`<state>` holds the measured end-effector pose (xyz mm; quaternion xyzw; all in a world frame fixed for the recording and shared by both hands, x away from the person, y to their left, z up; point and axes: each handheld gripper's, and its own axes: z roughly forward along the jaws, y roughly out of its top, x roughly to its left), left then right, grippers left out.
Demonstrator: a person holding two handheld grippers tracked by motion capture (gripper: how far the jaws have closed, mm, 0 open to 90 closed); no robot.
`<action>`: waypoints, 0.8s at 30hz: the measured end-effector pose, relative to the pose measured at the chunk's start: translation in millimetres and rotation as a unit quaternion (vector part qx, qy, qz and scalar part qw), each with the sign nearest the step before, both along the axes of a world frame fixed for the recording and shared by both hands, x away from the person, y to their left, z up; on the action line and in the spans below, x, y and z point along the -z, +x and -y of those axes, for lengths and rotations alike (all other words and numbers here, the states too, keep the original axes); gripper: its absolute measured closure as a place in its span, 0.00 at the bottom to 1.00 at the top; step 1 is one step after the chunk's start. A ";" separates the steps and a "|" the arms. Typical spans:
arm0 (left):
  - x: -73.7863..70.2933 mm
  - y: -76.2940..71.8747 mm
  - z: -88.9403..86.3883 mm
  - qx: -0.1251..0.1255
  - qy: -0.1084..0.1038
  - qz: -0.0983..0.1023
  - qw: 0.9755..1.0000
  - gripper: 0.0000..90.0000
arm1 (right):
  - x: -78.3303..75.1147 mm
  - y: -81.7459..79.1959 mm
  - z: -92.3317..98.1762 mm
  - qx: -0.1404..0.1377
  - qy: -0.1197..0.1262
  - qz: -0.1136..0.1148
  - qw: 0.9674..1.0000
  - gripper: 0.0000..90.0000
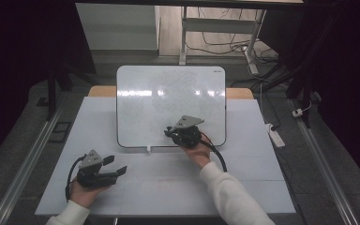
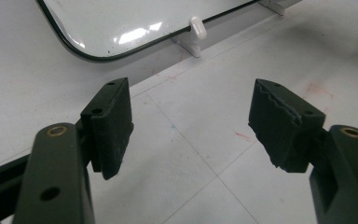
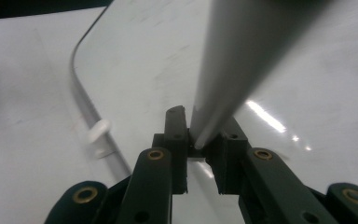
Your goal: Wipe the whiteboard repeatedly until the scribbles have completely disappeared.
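Note:
A white whiteboard (image 1: 171,103) lies flat at the middle back of the white table (image 1: 253,187). My right gripper (image 1: 169,131) hovers low over the board's near right part, and the right gripper view shows its jaws (image 3: 198,126) shut on a pale grey pen-like stick (image 3: 233,60) that rises toward the camera, above the whiteboard (image 3: 144,60). My left gripper (image 1: 116,165) rests at the table's near left. Its jaws (image 2: 191,112) stand wide apart with nothing between them, pointing toward the board's near corner (image 2: 121,23).
A small white clip (image 1: 148,150) (image 2: 197,28) (image 3: 98,130) sits at the board's near edge. Faint red marks (image 2: 242,135) dot the table. A white power strip (image 1: 276,136) lies on the floor at right, and metal rails (image 1: 23,168) run along both sides.

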<state>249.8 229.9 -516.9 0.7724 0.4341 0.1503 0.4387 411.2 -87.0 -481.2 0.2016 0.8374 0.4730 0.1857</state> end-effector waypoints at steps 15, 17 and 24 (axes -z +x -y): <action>-0.2 0.1 -0.5 0.000 -0.001 0.002 1.000 0.35 | -13.3 18.7 23.3 0.057 0.058 -0.007 0.997 0.87; 0.9 2.1 -0.1 0.002 0.000 -0.002 1.000 0.35 | -12.0 18.8 30.8 0.066 0.077 -0.018 0.995 0.87; 0.1 0.7 1.0 0.001 0.001 0.000 1.000 0.35 | 1.7 3.9 21.0 0.023 0.040 -0.022 0.999 0.87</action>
